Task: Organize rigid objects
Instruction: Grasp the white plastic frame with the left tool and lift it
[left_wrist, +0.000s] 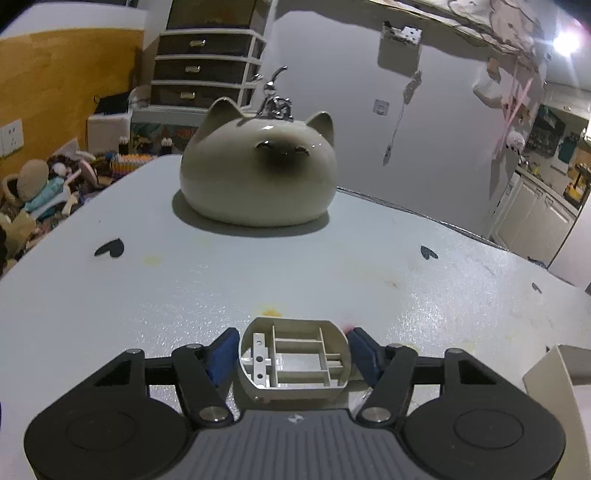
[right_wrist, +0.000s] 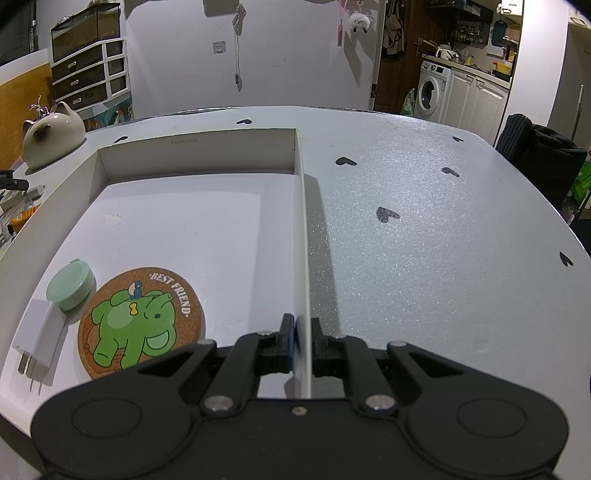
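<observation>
Here, left gripper (left_wrist: 293, 349) fingers half-closed, blue pads touching sides of hollow ribbed plastic shell (left_wrist: 293, 360): light, stiff, slick; hold by outer walls. Shell on desk (left_wrist: 184, 295), near side of cat figurine (left_wrist: 258, 166). Right gripper (right_wrist: 303, 339) fingers pinched on box wall (right_wrist: 303, 240).

1. The pale grey, heart-dotted bench (right_wrist: 424, 229) lies bare to the right of the shallow white cardboard box (right_wrist: 301, 221).
2. The box's upright side wall bars sideways passage.
3. The box's far half is free; a round cork coaster (right_wrist: 140, 325), mint round case (right_wrist: 70, 284) and white plug adapter (right_wrist: 38, 338) crowd its near-left corner.
4. A cream ceramic cat figure (left_wrist: 258, 170) blocks the left hand-held gripper's (left_wrist: 293, 356) path ahead.
</observation>
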